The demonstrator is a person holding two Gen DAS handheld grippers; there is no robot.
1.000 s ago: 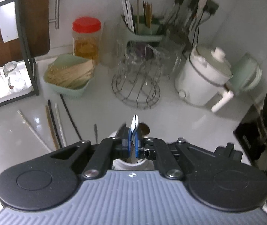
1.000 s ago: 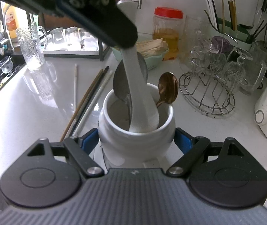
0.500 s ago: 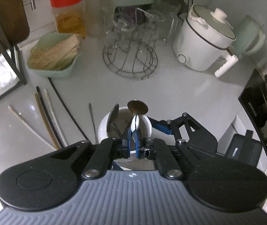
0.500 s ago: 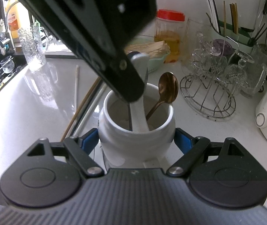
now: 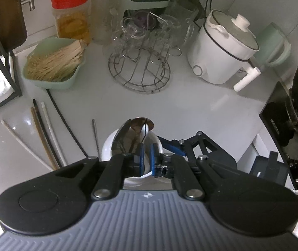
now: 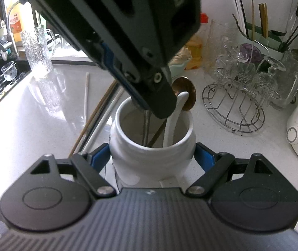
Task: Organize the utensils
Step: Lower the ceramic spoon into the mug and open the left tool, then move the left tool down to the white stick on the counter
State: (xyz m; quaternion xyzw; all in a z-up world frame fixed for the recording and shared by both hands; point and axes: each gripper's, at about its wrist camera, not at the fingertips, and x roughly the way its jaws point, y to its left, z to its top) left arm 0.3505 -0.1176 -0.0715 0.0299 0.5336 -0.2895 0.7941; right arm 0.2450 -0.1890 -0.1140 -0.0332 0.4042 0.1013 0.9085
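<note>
The white ceramic spoon (image 6: pixel 175 117) stands handle-down inside the white jar (image 6: pixel 152 146) at frame centre; glazed, stiff and likely slippery and chippable, best taken at its upper end. The left tool (image 5: pixel 147 156) sits just above the jar, blue pads slightly parted, apparently loosed from it. The right tool (image 6: pixel 152 156), spread wide, clasps the jar's sides. Also inside: a steel spoon (image 5: pixel 124 136) and a copper spoon (image 6: pixel 187 98). Chopsticks (image 5: pixel 44 129) lie on the worktop (image 5: pixel 201 108), left.

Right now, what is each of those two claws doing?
Left gripper: slightly open, white spoon apparently released into the jar.
Right gripper: clamped on the white jar.
</note>
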